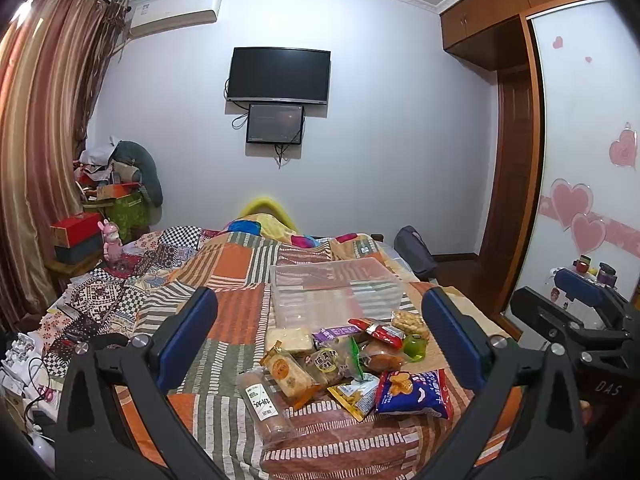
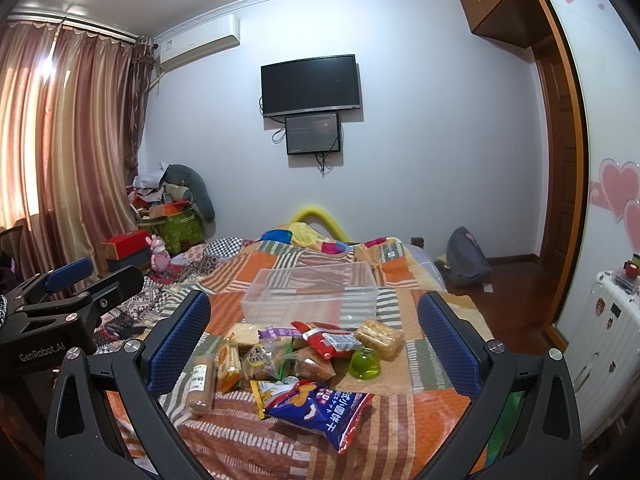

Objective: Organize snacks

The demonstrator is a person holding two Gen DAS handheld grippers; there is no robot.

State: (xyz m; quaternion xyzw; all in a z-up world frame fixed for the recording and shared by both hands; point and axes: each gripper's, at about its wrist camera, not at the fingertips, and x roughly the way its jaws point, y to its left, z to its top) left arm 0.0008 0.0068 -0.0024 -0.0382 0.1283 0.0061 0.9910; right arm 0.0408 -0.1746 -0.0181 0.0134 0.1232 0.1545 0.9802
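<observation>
Currently we log the heap of wrapped snacks [image 2: 296,360] lying on the patchwork striped orange-and-green bedspread [image 1: 240,272], just in front of a clear rectangular plastic storage bin [image 2: 312,292] that looks empty. Nearest us lies a blue crinkly chip bag with Chinese print [image 2: 320,404]; its long axis runs left to right across both views. Left of it lies a long clear-wrapped brown roll with a white label [image 1: 266,406], pointing roughly away from us. A green dome-shaped jelly cup [image 2: 365,364] stands at the heap's right side.

We judge the heap lies straight ahead of and below both claws, between each pair of fingers, with the bin beyond. The right gripper [image 2: 314,340] seems slightly closer to the blue bag; the left gripper [image 1: 320,340] to the long roll.

Both claws stand spread wide, holding nothing, clear of the snacks.

Legible writing: "GenRobot.AI" on the left gripper body in the right wrist view, "DAS" on the right gripper body in the left view. Snack labels: Chinese, too small to read.
</observation>
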